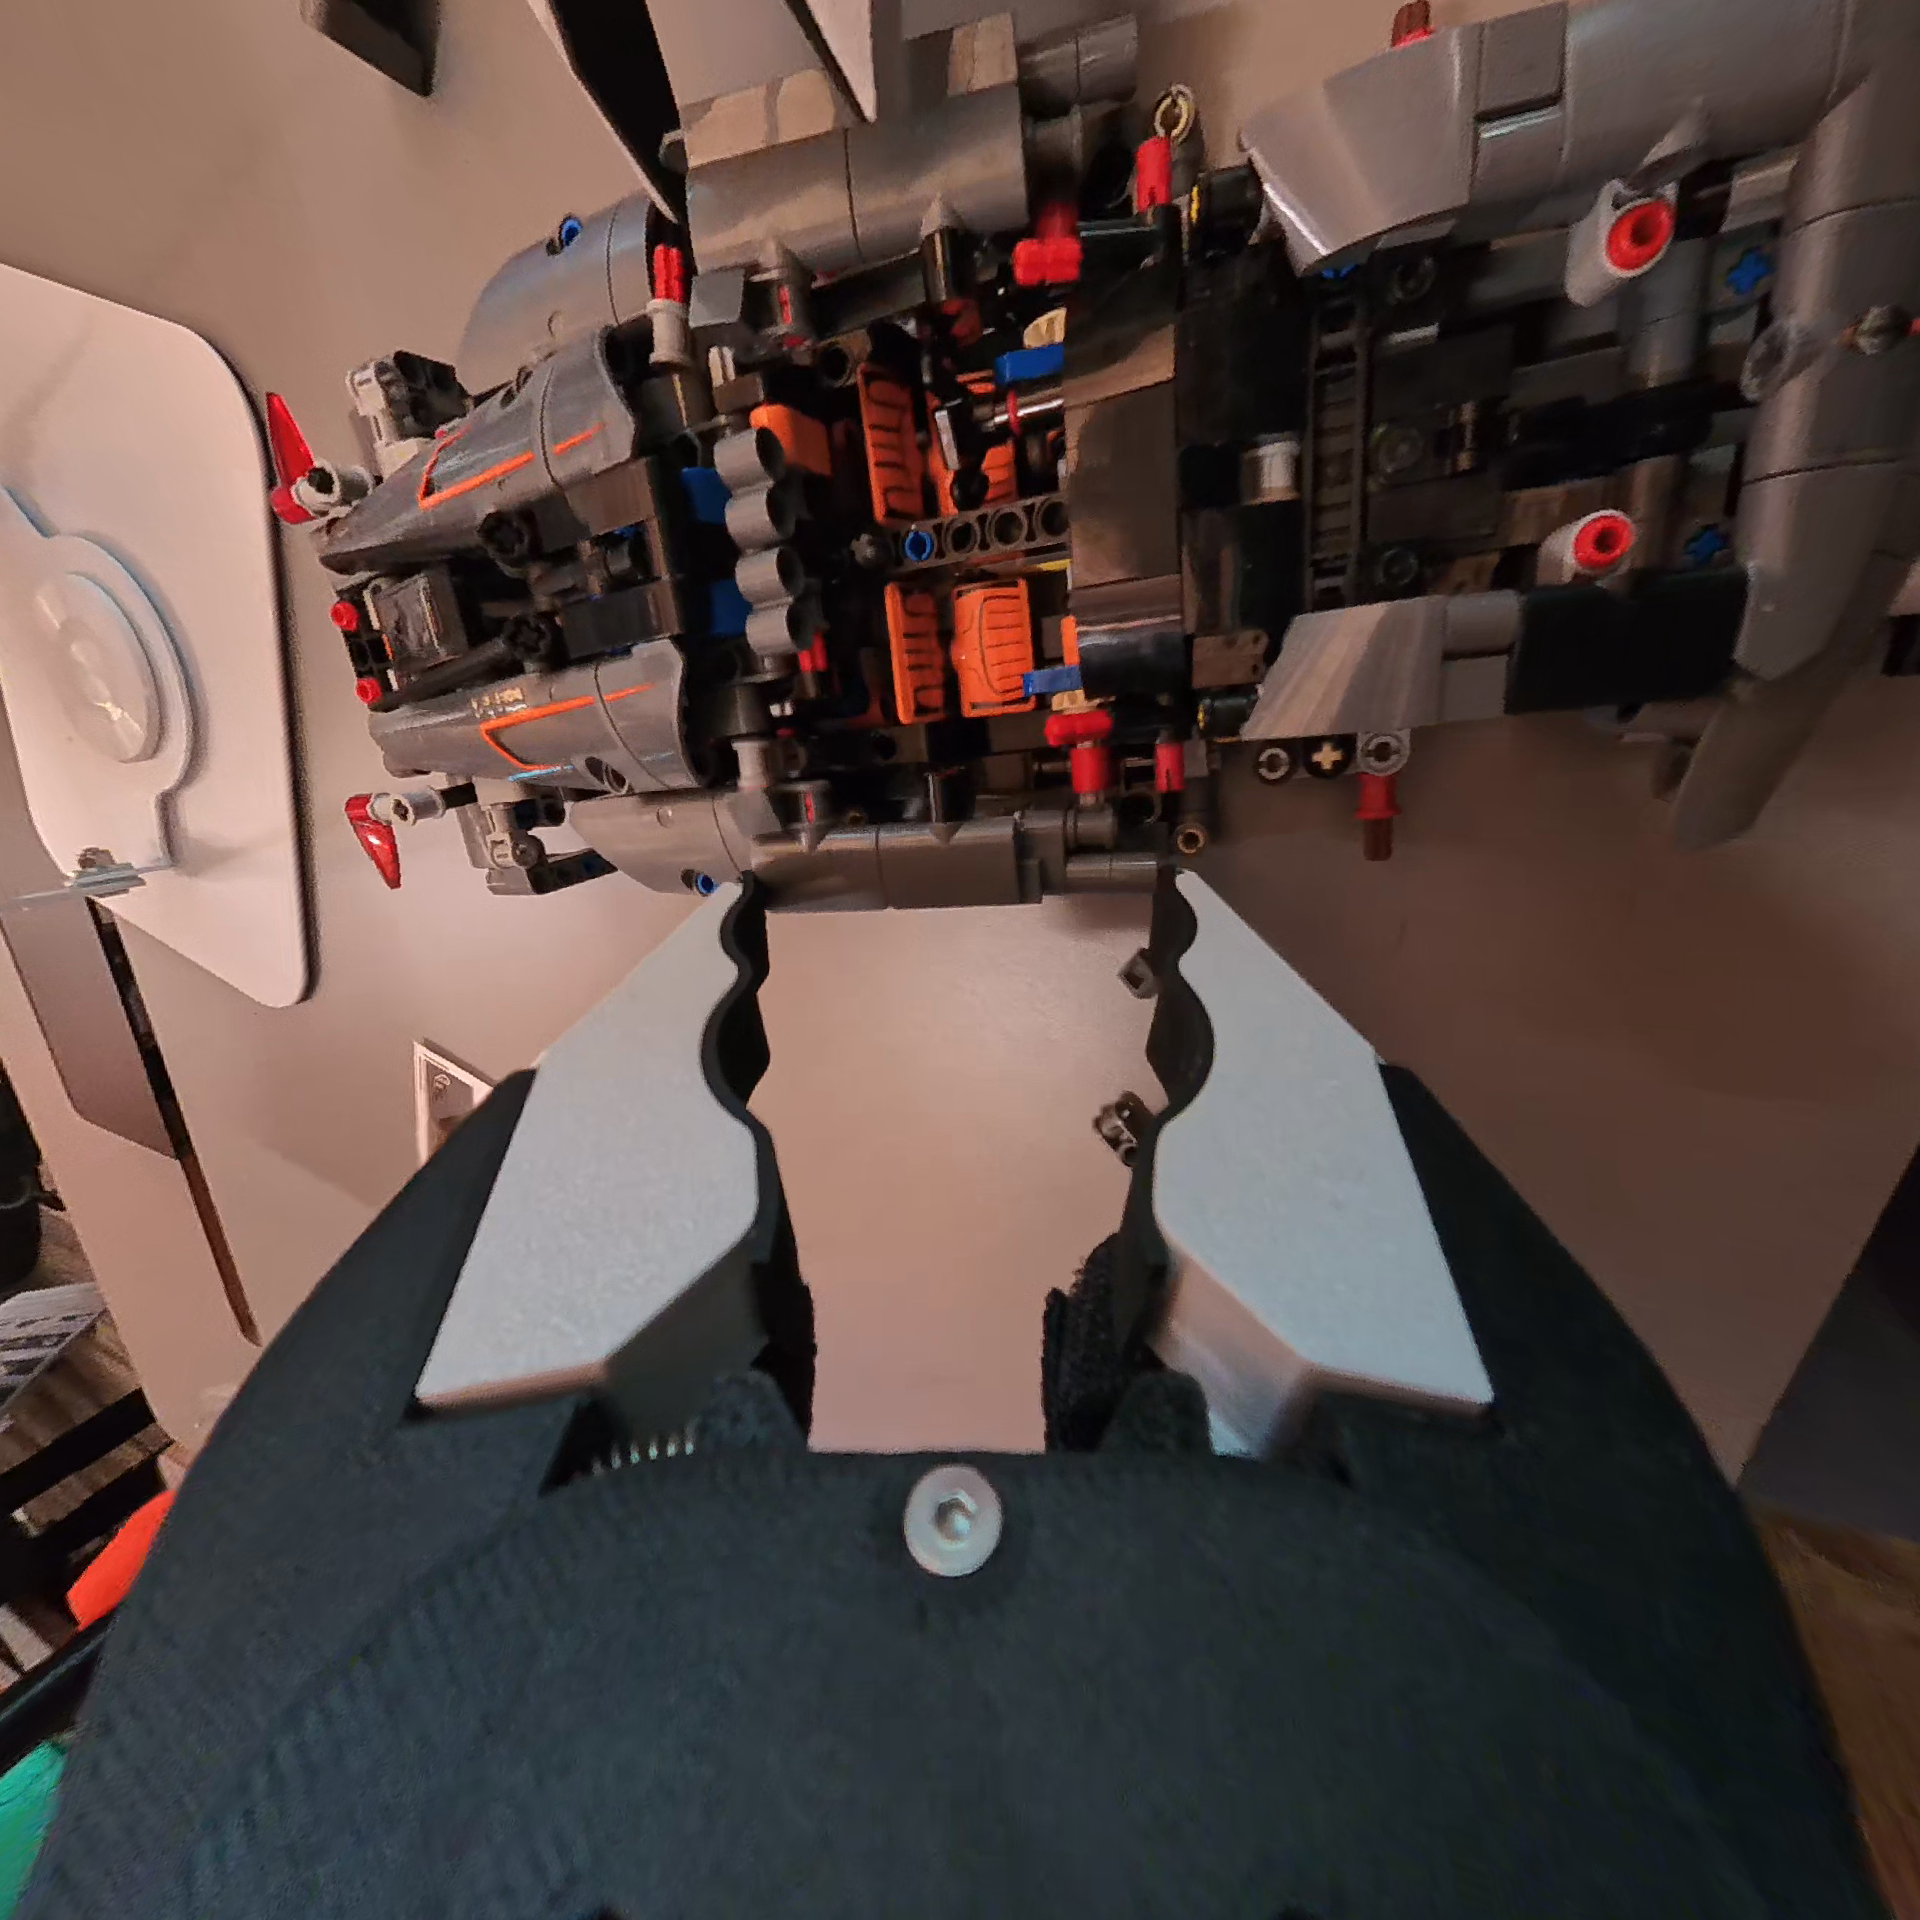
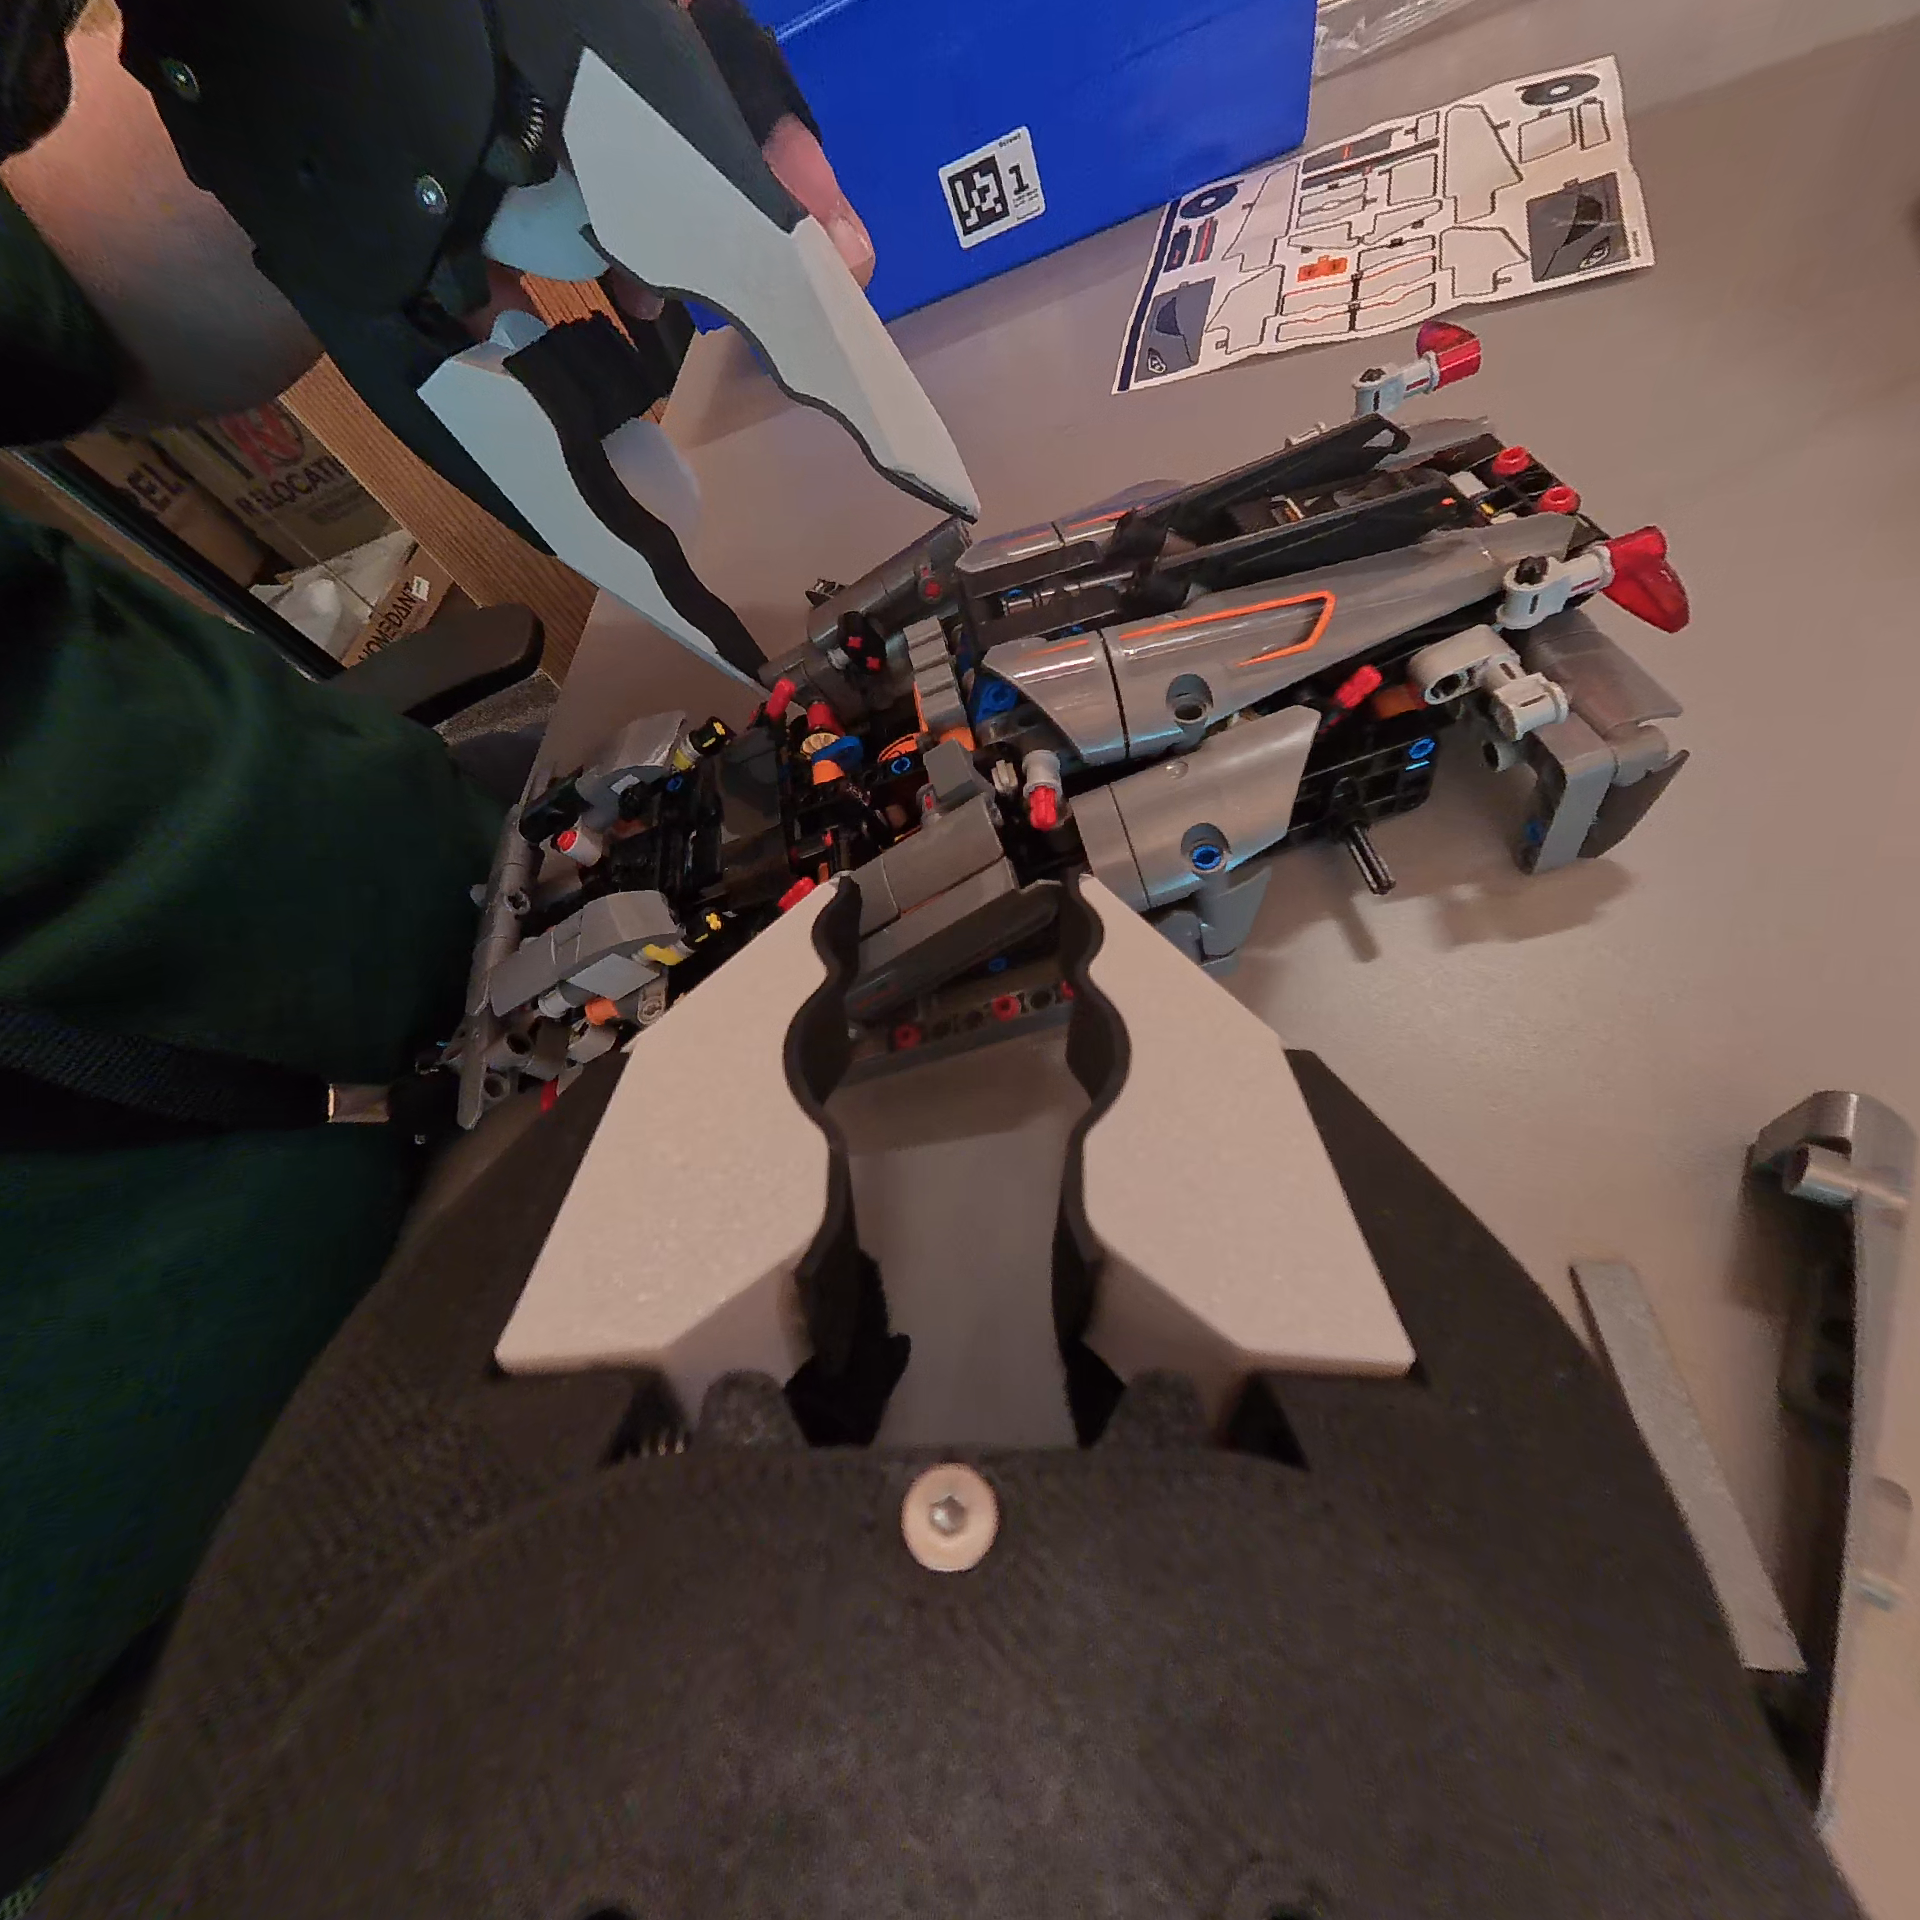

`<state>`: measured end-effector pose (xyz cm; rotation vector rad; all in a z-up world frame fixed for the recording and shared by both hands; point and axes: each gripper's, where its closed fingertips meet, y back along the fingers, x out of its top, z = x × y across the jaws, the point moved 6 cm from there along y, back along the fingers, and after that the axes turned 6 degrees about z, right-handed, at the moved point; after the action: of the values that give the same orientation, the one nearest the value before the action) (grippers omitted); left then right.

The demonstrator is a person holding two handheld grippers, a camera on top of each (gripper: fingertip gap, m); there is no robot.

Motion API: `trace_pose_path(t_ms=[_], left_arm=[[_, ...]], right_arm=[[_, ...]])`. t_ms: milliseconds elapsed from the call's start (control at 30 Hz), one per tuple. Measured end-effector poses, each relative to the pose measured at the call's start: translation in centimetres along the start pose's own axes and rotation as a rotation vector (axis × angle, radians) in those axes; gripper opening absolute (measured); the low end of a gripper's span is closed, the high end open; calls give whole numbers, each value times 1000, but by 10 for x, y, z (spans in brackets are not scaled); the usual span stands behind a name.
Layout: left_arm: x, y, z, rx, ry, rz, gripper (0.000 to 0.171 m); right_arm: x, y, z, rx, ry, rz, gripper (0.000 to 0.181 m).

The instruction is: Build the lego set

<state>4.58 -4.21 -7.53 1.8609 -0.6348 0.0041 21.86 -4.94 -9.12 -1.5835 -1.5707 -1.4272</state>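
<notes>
A: Main thing first. Grey, black and orange brick-built car model, half finished, lies on the grey tabletop. Open middle shows orange seats and black beams, red and blue pins all over.

B: Left wrist view has the same model filling the top of the frame, red translucent tail pieces at its left end.

A: Left gripper?

B: Grey fingers with wavy black pads, spread wide. Tips sit right at the model's grey side panel, roughly touching its edge. Nothing between them, just bare table.

A: In the right wrist view that left gripper comes in from top left, one tip at the model's upper body, one lower down by the red pins. A person's hand holds it.

B: Right gripper?

A: Partly open, narrower gap. A grey panel section of the model sits between the tips. Can't tell if the pads actually press on it.

B: Around it?

A: White sticker sheet flat on the table beyond the model, blue bin with a square marker tag behind that. Loose grey curved panel piece at right, well apart from the model. Dark green sleeve at left.
</notes>
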Motion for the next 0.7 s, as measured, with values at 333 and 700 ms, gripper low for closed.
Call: trace_pose_path(t_ms=[333, 700], left_arm=[[2, -2, -2, -25, 43, 6, 72], [3, -2, 0, -28, 6, -19, 72]], right_arm=[[0, 1, 1, -10, -2, 6, 37], [0, 1, 1, -16, 7, 2, 35]])
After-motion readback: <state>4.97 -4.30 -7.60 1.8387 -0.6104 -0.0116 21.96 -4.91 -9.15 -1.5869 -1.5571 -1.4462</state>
